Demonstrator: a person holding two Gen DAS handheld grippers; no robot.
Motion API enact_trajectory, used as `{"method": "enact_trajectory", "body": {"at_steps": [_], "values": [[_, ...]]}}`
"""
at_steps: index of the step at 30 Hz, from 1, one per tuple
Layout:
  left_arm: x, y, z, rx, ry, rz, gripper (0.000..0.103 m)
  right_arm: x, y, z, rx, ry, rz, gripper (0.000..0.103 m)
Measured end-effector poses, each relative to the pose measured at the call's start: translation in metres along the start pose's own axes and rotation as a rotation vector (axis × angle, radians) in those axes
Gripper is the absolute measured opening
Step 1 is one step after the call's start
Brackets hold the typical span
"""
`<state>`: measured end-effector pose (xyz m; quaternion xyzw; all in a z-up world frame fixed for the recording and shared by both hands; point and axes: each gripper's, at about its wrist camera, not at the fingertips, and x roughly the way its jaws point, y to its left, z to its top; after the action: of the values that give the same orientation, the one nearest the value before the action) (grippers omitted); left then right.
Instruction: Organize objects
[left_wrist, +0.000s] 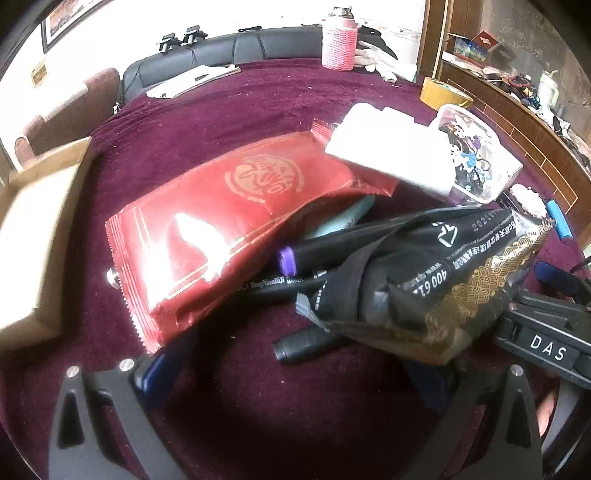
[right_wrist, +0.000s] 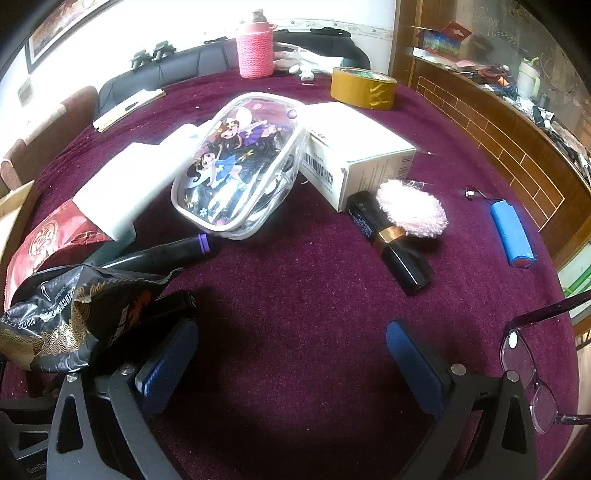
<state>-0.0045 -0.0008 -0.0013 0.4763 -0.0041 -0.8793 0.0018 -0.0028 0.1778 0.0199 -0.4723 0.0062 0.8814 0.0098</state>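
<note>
Both grippers' fingers (right_wrist: 166, 365) were held spread, empty. Just beyond them, a black packet (left_wrist: 424, 280) lay over markers (left_wrist: 332, 243), beside the red packet (left_wrist: 221, 236); light and crinkly, it seemed best pinched at its sealed edge.

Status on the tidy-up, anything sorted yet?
Done: nothing visibly sorted. In hand: nothing; left gripper and right gripper both open and empty. Left: red packet, black packet, markers, cartoon pouch and lipstick lie scattered on the maroon cloth.
</note>
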Motion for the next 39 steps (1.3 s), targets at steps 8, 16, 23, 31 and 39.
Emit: {"method": "enact_trajectory", "body": {"at_steps": [8, 16, 23, 31, 39], "values": [[0.0013, -0.0008, 0.0, 0.0, 0.0, 0.0, 0.103, 0.0, 0.0, 0.0, 0.0, 0.0, 0.0, 0.103], [0.0018, -0.0007, 0.0004, 0.0, 0.0, 0.0, 0.103, 0.0, 0.0001, 0.0, 0.0, 0.0, 0.0, 0.103], [0.0013, -0.0007, 0.0, 0.0, 0.0, 0.0, 0.103, 0.0, 0.0001, 0.0, 0.0, 0.0, 0.0, 0.103], [0.0017, -0.0004, 0.0003, 0.001, 0.001, 0.0, 0.103, 0.0, 0.0001, 0.0, 0.0, 0.0, -0.001, 0.103], [0.0012, -0.0001, 0.0001, 0.014, 0.001, -0.013, 0.103, 0.0, 0.0001, 0.0, 0.0, 0.0, 0.0, 0.103]]}}
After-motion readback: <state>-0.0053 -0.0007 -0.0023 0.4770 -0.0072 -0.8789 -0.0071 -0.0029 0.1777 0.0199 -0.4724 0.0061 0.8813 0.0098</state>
